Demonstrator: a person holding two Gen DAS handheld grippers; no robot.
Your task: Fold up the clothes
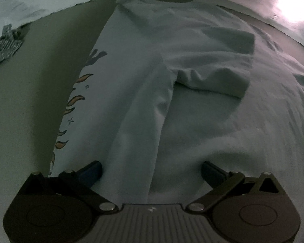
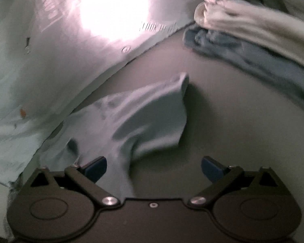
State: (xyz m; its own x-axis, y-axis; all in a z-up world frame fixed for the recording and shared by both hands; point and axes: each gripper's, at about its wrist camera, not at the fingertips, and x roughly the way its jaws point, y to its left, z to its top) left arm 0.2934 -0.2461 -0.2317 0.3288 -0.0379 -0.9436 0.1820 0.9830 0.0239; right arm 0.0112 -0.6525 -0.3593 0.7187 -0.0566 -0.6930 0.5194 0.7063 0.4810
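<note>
The shirt lies flat on the tabletop straight ahead of the left claw, its long axis running directly away from that claw toward the collar at the far edge. One side panel is already turned in over the middle, leaving a straight folded edge that runs away from the claw just left of its centre line, and a sleeve lies doubled back on the body ahead and to the right. A printed pattern shows along the shirt's left edge, ahead-left of the claw. The left claw stands wide open; its two fingers rest on or just over the near hem, one to each side of the fold, with cloth between them but nothing gripped.

The right claw is also wide open and holds nothing. A loose flap of the same pale cloth, probably the other sleeve or side of the shirt, lies ahead of it and a little to the left. It rises crumpled from the tabletop, and a strip of it trails back between the fingers close to the left one. Whether the cloth touches that finger I cannot tell. A pile of other clothes sits far ahead to the right, well apart.

By my judgement the right claw is the nearer to the part not yet flat, so the fold turns on that flap, which would need to come across leftward onto the body, parallel to the shirt's long axis.
</note>
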